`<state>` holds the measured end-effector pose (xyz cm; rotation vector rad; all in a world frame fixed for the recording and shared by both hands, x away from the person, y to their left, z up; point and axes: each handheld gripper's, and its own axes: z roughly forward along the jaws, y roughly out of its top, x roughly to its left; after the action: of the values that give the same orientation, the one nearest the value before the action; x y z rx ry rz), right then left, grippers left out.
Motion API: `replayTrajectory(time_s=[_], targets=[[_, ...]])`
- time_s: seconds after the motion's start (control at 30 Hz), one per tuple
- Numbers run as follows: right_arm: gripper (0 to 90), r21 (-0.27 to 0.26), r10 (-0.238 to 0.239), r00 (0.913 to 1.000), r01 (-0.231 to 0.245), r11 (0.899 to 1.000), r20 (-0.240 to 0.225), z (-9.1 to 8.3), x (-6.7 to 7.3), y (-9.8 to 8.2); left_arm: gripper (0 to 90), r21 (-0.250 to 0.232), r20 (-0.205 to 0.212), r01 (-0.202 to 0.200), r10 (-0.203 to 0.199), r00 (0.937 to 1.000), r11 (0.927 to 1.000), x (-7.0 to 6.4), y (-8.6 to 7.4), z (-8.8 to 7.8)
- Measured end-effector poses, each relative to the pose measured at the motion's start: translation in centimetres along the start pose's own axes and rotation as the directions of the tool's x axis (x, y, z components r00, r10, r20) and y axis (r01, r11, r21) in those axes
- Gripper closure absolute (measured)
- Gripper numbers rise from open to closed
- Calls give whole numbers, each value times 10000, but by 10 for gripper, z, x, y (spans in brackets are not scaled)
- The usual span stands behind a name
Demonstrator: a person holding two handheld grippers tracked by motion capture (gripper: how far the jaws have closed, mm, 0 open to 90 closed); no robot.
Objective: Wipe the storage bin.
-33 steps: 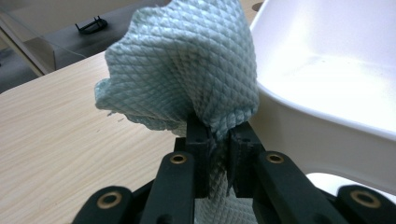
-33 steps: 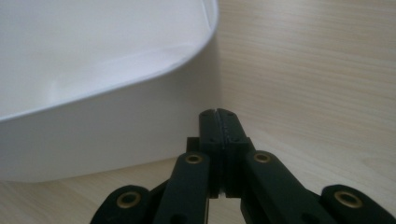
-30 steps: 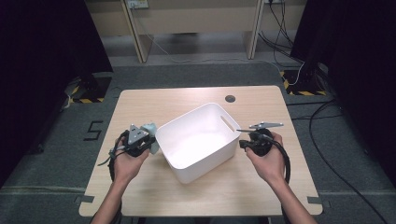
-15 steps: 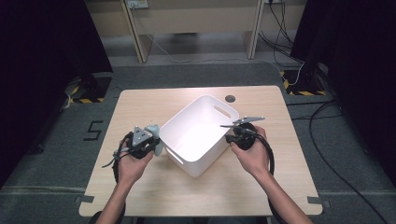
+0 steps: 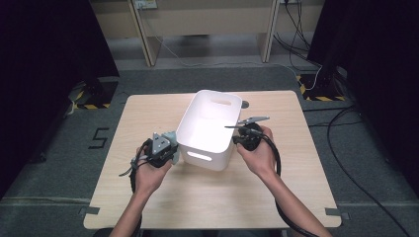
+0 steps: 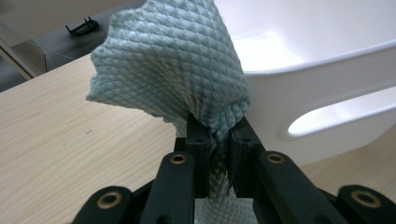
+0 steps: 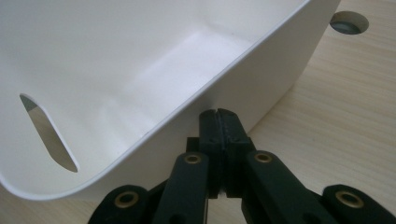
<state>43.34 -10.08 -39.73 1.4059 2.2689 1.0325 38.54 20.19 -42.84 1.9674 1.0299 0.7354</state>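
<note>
White plastic bin (image 5: 210, 129): mid-desk (image 5: 148, 197), rigid, light, slick; best gripped at rim or handle slot. Teal quilted cloth (image 6: 173, 70): soft, limp, pinched in left gripper (image 6: 218, 140) fingers beside bin's near wall. Right gripper (image 7: 218, 122) fingers closed, empty, against bin's side wall.

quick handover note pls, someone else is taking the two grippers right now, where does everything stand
Left gripper: shut on the teal cloth, held just off the white bin near its slotted end.
Right gripper: jaws shut with nothing between them, tips against the bin's outer side wall, as if steadying or pushing it.
Bin: upright on the wooden table, angled, nothing visible inside.
Done: cloth picked up.
Left: probably wiping the bin; the cloth is not yet inside it.
</note>
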Motion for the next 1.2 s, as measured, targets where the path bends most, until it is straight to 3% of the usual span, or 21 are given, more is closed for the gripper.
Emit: replayTrajectory(time_s=[0.2, 0.43, 0.67, 0.7, 0.77, 0.83, 1.2], targets=[[784, -193, 692, 9974, -688, 9974, 196, -6, -12, 1, 807, -92, 275, -123, 125, 9995, 9999, -8, 1, 0], [722, -799, 914, 9912, -838, 9933, 962, -23, -21, 7, 806, -95, 483, -397, 402, 9980, 9992, -17, 2, 0], [676, -1225, 1104, 9901, -993, 9875, 872, -35, -18, 8, 805, -62, 698, -698, 700, 9951, 9975, -28, 5, -1], [669, -1260, 1086, 9902, -971, 9873, 880, -36, -17, 8, 805, -208, 758, -895, 908, 9930, 9958, -29, 6, 1], [653, -1288, 1111, 9909, -1006, 9866, 765, -37, -15, 8, 805, -146, 931, -742, 752, 9928, 9971, -33, 7, 1], [643, -1363, 1183, 9906, -1082, 9847, 680, -37, -15, 9, 805, -229, 884, -968, 985, 9912, 9950, -35, 8, 2], [656, -560, 1162, 9894, -1116, 9922, 874, -22, -18, 1, 807, -135, 933, -1339, 1346, 9865, 9909, -49, 9, 2]])
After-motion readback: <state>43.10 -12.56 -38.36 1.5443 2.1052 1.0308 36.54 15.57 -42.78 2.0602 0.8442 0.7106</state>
